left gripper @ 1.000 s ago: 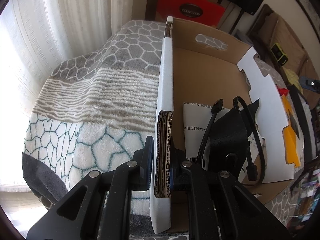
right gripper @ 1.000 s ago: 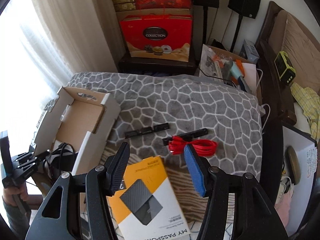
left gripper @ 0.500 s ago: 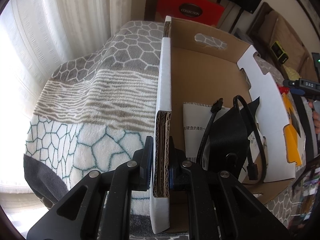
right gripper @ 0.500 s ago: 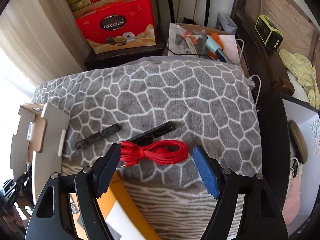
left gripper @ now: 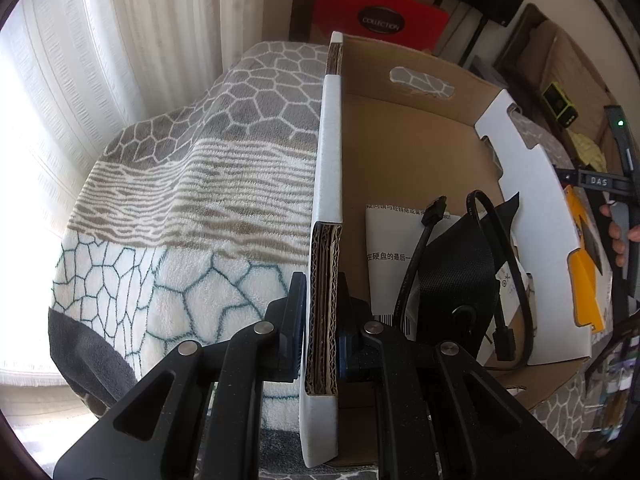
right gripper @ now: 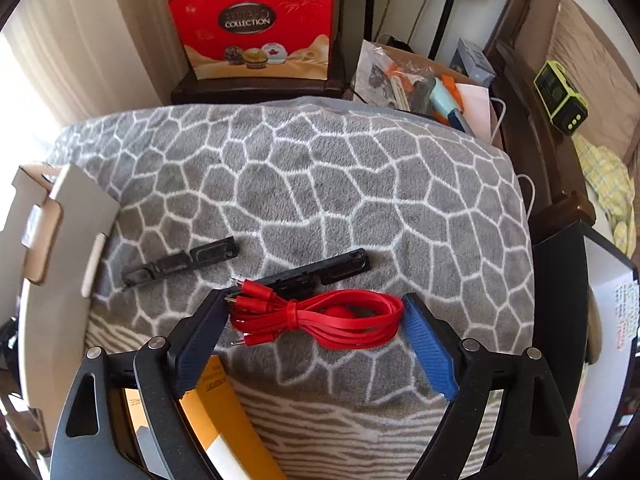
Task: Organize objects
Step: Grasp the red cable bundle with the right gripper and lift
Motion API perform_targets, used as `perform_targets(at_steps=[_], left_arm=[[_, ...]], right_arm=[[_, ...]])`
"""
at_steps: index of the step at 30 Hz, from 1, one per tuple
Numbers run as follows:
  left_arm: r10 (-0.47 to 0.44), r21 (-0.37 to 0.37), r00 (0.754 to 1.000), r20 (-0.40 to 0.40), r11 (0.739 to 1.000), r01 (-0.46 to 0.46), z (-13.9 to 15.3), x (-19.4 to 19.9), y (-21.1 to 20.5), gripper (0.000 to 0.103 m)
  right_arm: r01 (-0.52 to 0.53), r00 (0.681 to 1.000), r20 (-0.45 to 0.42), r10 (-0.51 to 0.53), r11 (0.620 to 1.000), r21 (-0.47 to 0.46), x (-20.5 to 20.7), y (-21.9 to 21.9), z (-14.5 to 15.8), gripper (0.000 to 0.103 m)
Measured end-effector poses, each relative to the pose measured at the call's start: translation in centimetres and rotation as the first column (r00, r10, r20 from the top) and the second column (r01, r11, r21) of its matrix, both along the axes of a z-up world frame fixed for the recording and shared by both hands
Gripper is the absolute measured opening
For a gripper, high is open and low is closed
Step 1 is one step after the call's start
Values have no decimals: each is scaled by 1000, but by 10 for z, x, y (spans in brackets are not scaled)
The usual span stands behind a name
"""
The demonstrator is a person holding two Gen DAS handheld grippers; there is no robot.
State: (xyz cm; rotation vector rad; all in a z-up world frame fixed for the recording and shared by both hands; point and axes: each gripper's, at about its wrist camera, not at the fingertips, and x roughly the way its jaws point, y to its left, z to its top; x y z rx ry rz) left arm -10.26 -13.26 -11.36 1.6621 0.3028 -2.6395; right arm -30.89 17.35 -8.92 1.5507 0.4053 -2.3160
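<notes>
Clamping the near wall of the cardboard box (left gripper: 404, 184), the left gripper (left gripper: 322, 320) has its fingers closed on the corrugated edge at about six o'clock in the left wrist view, one finger outside and one inside, apparently to keep the box steady and its mouth open for loading. Inside, toward four o'clock, a black pouch (left gripper: 456, 280) lies on a white printed sheet (left gripper: 388, 248) with a black cable (left gripper: 500, 280) looped over it. The box sits on a patterned blanket (left gripper: 192, 208) spread over the surface beneath. In the right wrist view, the right gripper (right gripper: 316, 340) hangs with its fingers spread wide, one at either end of the bundled red cable (right gripper: 320, 320), which rests on the blanket at centre; the fingers bracket it but have not closed, and contact is hard to judge. Two black strips lie just beyond, one (right gripper: 180, 264) at ten o'clock and one (right gripper: 324, 272) touching the bundle at twelve. An orange and white carton (right gripper: 224, 428) lies at seven o'clock, with the box wall at nine, near enough for a short carry.
</notes>
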Motion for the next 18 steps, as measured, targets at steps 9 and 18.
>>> perform_targets(at_steps=[9,18], left_arm=[[1,1,1000,0,1000,-1,0,0,0,11],[2,0,1000,0,1000,-2,0,0,0,11]], right_arm=[[41,999,14,-41,998,-49,-3,8,-1,86],[82,997,-4,-83,987,-139,-4,24,30,85]])
